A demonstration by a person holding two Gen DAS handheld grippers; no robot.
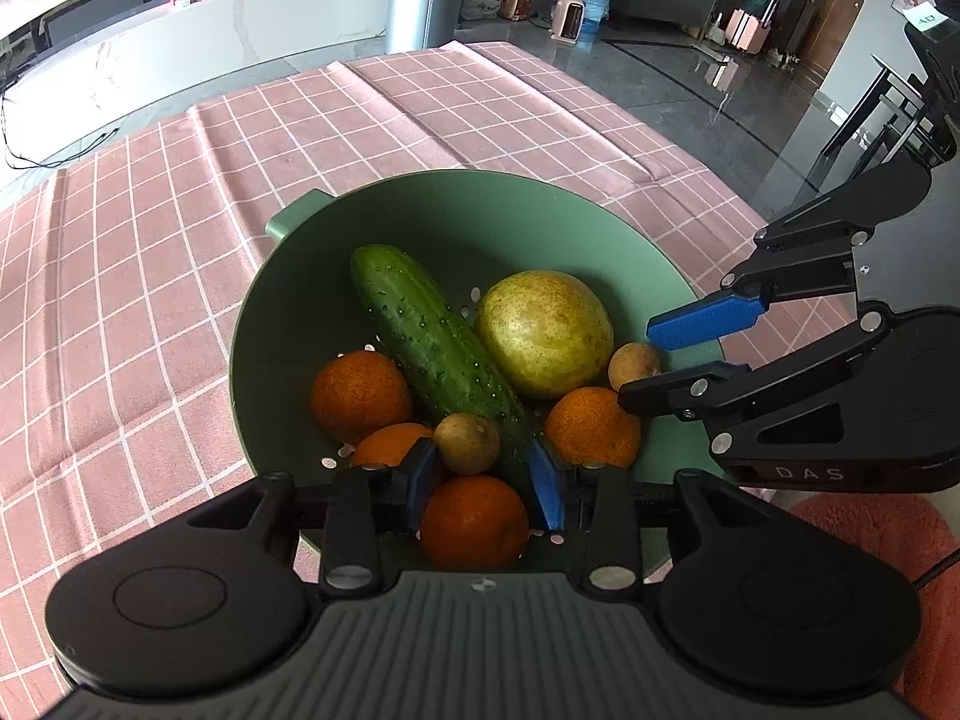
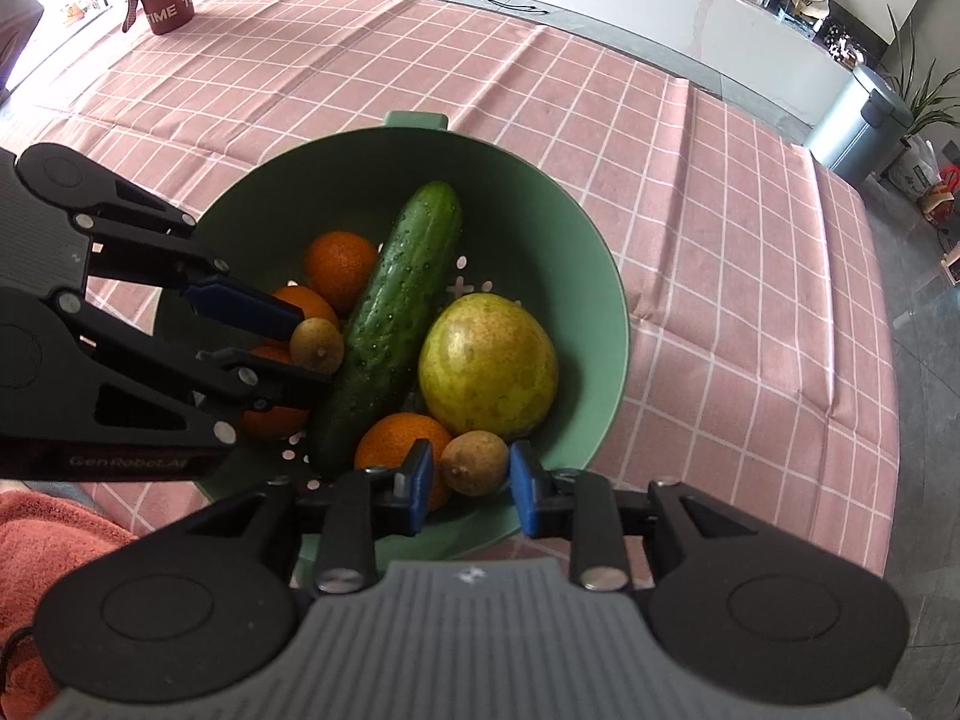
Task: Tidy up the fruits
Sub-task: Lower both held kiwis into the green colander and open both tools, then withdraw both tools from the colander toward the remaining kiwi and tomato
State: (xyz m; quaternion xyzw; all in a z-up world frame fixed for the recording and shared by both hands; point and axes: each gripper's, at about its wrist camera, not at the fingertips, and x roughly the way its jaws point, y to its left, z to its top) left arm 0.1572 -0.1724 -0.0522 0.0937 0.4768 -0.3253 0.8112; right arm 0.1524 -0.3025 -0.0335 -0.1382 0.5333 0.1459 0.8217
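Green bowl (image 1: 420, 210) on the desk w/ pink check cloth (image 1: 150, 240) holds cucumber (image 1: 432, 348), pear (image 1: 543, 333), oranges, two small brown fruits. Left gripper (image 1: 486, 480) open around one brown fruit (image 1: 467, 443), pads not pressing; right gripper (image 2: 468, 474) open around the other (image 2: 474, 461). Risk: round fruit squirts out on closing, or grippers bump each other, tipping bowl.
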